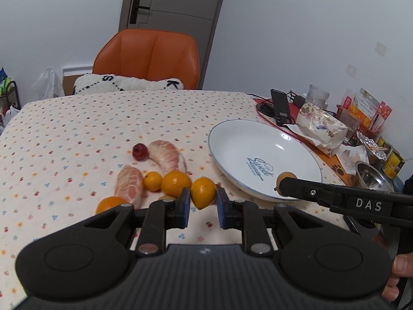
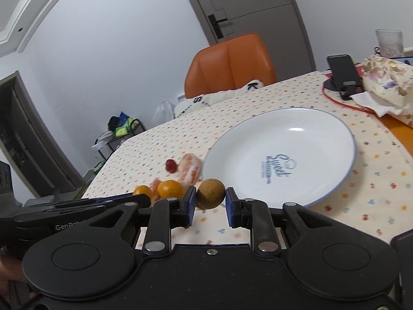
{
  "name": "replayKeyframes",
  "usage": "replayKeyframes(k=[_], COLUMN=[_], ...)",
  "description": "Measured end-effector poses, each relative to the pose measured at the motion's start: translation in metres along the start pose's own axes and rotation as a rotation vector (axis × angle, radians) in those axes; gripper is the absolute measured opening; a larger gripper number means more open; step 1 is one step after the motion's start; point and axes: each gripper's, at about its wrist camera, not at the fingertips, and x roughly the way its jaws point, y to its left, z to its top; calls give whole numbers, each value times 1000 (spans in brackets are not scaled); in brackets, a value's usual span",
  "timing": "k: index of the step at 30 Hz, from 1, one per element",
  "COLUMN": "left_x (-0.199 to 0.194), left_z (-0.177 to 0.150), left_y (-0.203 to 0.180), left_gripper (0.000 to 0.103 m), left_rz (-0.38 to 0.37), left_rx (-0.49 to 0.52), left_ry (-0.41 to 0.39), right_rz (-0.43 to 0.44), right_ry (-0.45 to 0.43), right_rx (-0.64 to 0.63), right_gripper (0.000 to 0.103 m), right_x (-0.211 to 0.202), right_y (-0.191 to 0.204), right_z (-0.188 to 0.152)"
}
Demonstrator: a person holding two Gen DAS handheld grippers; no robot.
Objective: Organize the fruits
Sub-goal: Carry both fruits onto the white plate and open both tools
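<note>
Plate (image 2: pixel 322 129): white, nothing lying in it (printed "Sweet"), right side of bench (image 1: pixel 77 118). Left tongs (image 1: pixel 204 204): part-open around an orange (image 1: pixel 203 192), contact unclear. Right tongs (image 2: pixel 209 201): part-open, brown fruit (image 2: pixel 211 193) between pads at plate's near rim. Oranges, pomelo segments (image 1: pixel 167 155), red fruit (image 1: pixel 140 151) clustered left of plate.

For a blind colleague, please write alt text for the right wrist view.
The right gripper holds a small brown round fruit between its fingers, at the near rim of an empty white plate. Oranges and pomelo pieces lie left on the dotted tablecloth.
</note>
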Motion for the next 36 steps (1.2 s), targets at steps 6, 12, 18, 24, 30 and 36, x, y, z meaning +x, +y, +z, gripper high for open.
replayKeyframes(k=[6, 12, 18, 24, 30, 36], left_x=[11, 23, 39, 52, 65, 71], left_z=[2, 6, 8, 10, 12, 11], left_y=[-12, -26, -41, -52, -60, -65], left_gripper=[20, 20, 20, 20, 20, 25], left_rz=[-12, -31, -52, -70, -89, -103], left_rx=[21, 43, 64, 78, 79, 77], left_ry=[10, 17, 28, 34, 46, 67], right_rz=[-31, -49, -54, -65, -70, -80], right_ry=[-12, -18, -15, -13, -13, -23], right_rx=[24, 46, 60, 67, 71, 64], right_gripper=[23, 23, 23, 23, 25, 28], right_x=[-1, -1, 1, 3, 1, -4], right_y=[-16, -31, -41, -47, -51, -51], right_z=[0, 0, -1, -1, 0, 0])
